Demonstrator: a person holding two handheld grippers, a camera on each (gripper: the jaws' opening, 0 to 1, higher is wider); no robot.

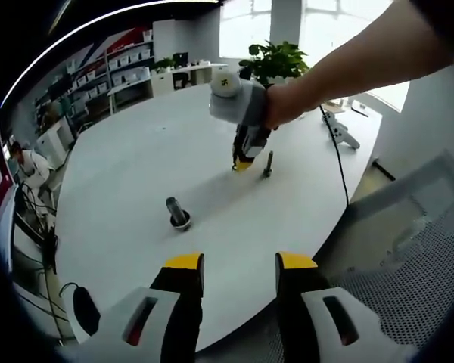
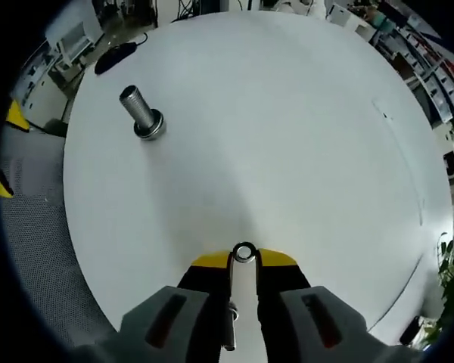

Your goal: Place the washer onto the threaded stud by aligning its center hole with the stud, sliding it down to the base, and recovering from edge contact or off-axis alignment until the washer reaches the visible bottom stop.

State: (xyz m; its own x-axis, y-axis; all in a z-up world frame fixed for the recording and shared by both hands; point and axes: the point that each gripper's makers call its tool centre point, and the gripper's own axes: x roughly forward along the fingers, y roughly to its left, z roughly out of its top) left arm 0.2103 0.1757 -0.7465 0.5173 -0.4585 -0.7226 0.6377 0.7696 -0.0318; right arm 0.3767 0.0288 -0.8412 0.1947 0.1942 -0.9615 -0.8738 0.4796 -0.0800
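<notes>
A threaded stud (image 1: 178, 212) stands upright on its round base on the white table (image 1: 136, 166); the same stud (image 2: 141, 113) sits at the upper left of the right gripper view. My right gripper (image 2: 244, 259) is shut on a small silver washer (image 2: 244, 252), pinched between its yellow tips low over the table, well away from the stud. In the left gripper view a hand holds that right gripper (image 1: 243, 162) with its tips down near the tabletop, beyond and to the right of the stud. My left gripper (image 1: 240, 263) is open over the near table edge, with nothing between its fingers.
A small dark bolt (image 1: 268, 164) stands just right of the right gripper. A black cable (image 1: 337, 155) and a grey device (image 1: 342, 133) lie at the far right. A mesh chair (image 1: 416, 265) is beside the table. A plant (image 1: 276, 60), a mouse (image 2: 112, 56) and a seated person (image 1: 29, 162) lie around the edges.
</notes>
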